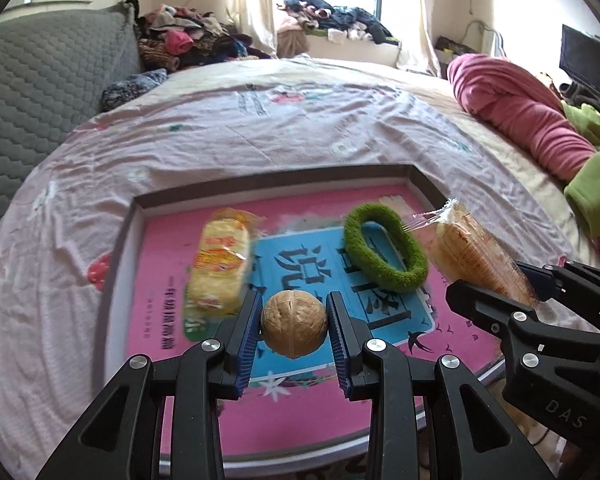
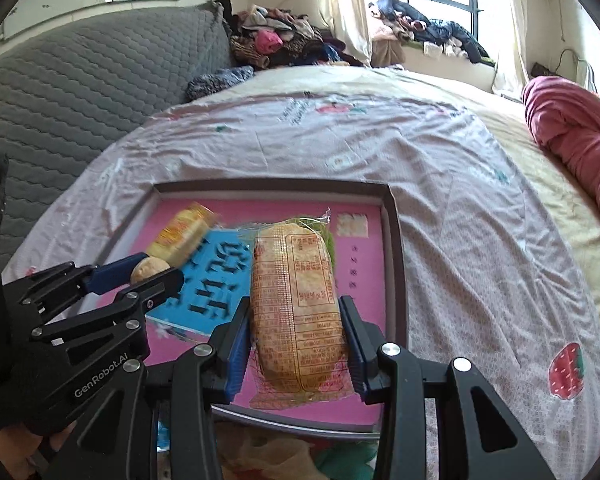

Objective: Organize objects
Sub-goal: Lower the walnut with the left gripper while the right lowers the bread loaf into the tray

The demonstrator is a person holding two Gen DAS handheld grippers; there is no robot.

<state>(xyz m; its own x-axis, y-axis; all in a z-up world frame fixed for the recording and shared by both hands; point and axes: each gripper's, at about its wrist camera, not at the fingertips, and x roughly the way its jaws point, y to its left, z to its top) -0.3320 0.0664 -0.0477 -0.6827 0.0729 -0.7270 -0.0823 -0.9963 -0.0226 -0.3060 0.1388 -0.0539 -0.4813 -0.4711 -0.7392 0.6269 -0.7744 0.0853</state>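
Left gripper (image 1: 294,326): clamped on round tan walnut (image 1: 294,323), above pink-lined shallow tray (image 1: 156,248).
Right gripper (image 2: 296,340): clamped on clear-wrapped beige snack pack (image 2: 294,304), over tray.
In tray: yellow-wrapped snack pack (image 1: 220,264); green fuzzy ring (image 1: 384,254).

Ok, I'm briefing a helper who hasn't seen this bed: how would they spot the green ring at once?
Look on the bed for the shallow tray with the pink and blue printed floor. The green ring lies in its far right part, beyond the walnut held in the left gripper's fingers. It is the only fuzzy, hollow green loop; the neighbours are wrapped yellow snack packs.
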